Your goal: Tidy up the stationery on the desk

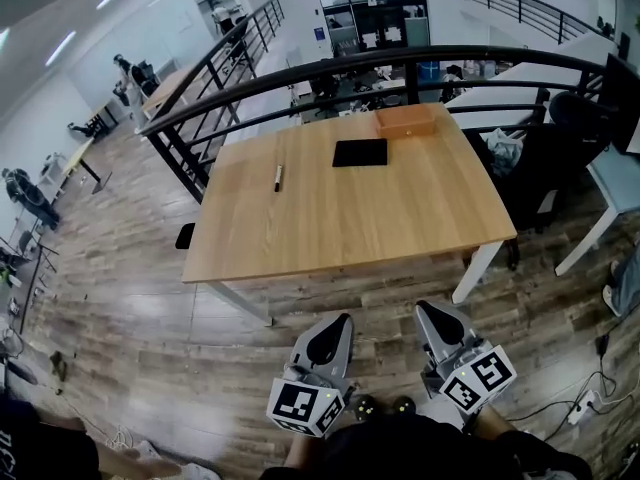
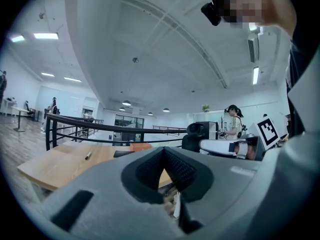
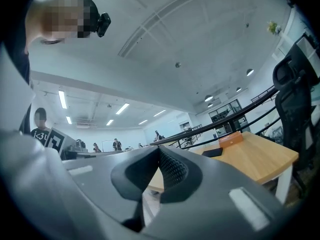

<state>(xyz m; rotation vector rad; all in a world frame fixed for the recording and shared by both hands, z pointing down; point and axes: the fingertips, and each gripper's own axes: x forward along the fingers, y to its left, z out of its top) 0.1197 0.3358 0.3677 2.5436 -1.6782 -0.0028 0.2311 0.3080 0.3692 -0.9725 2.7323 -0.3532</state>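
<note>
A wooden desk (image 1: 340, 218) stands ahead of me. On it lie a dark pen (image 1: 278, 176), a black notebook (image 1: 360, 152) and, at the far right corner, an orange wooden box (image 1: 408, 120). Both grippers hang over the floor, short of the desk's near edge. My left gripper (image 1: 343, 319) is shut and holds nothing; its own view shows the pen (image 2: 88, 155), the notebook (image 2: 123, 153) and the box (image 2: 140, 146) far off. My right gripper (image 1: 424, 308) is shut and empty too; its view shows the desk (image 3: 260, 159), the notebook (image 3: 212, 153) and the box (image 3: 230, 140).
A black curved railing (image 1: 400, 63) runs behind the desk. A dark office chair (image 1: 540, 158) stands at the desk's right side, with a white table (image 1: 615, 183) beyond it. Cables (image 1: 585, 403) lie on the wood floor at lower right. People (image 1: 25, 198) stand far left.
</note>
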